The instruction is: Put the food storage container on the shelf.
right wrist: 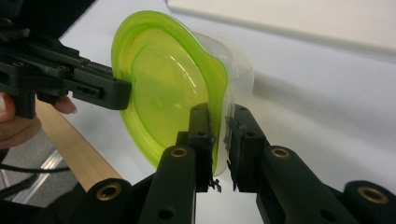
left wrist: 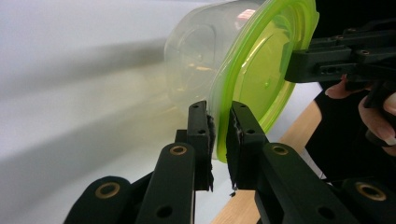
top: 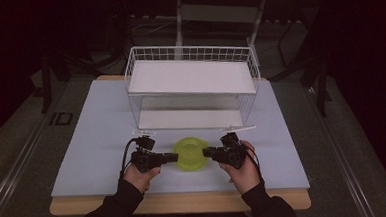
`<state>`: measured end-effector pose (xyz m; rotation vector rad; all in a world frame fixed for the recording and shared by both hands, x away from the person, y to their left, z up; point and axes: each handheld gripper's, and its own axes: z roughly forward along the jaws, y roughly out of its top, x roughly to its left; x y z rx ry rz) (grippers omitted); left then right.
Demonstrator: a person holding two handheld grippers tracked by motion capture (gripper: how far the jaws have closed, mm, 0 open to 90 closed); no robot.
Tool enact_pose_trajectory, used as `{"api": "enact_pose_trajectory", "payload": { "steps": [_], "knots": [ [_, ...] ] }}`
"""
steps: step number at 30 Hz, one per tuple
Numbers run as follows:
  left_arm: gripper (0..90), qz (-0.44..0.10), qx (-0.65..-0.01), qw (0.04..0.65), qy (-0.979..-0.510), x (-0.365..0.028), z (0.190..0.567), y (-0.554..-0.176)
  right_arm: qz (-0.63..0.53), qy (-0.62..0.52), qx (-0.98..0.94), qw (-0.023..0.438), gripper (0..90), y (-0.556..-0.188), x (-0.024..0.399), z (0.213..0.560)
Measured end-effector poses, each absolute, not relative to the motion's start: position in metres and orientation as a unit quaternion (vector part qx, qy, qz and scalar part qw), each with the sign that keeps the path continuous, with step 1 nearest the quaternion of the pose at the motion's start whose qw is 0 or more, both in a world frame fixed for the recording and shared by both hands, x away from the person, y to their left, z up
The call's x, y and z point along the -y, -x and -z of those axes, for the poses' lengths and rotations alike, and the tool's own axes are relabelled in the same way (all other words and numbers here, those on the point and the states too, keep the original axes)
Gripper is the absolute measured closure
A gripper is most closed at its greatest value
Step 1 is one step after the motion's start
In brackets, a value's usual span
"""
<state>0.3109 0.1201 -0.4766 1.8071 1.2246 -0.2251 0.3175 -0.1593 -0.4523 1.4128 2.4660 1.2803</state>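
A clear plastic container [top: 190, 153] with a lime-green lid [left wrist: 261, 74] is held from both sides near the front of the pale blue mat [top: 97, 143]. My left gripper [top: 175, 157] is shut on the lid's rim at its left edge, and the pads [left wrist: 209, 135] press the green lip. My right gripper [top: 207, 152] is shut on the opposite rim, its pads [right wrist: 210, 135] clamping the lip of the lid [right wrist: 163, 79]. Each gripper view shows the other gripper on the far rim: the right gripper [left wrist: 299, 65], the left gripper [right wrist: 123, 93]. I cannot tell whether the container's base touches the mat.
A white wire rack [top: 192, 83] with two flat shelves stands just behind the container at the back of the mat. The table's wooden front edge [top: 186, 201] runs below the person's hands. Dark floor and furniture legs surround the table.
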Motion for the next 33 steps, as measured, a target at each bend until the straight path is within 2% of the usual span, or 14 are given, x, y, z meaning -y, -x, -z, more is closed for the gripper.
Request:
{"api": "enact_pose_trajectory", "payload": {
  "steps": [16,33],
  "knots": [
    [81.9,0.071,-0.475,0.482,-0.732,-0.130,0.412,-0.319,-0.458,-0.430,-0.777,0.039,80.7,-0.319,0.157,0.394],
    [81.8,0.058,-0.469,0.508,-0.720,-0.133,0.364,-0.339,-0.482,-0.429,-0.761,0.059,80.7,-0.339,0.155,0.345]
  ]
}}
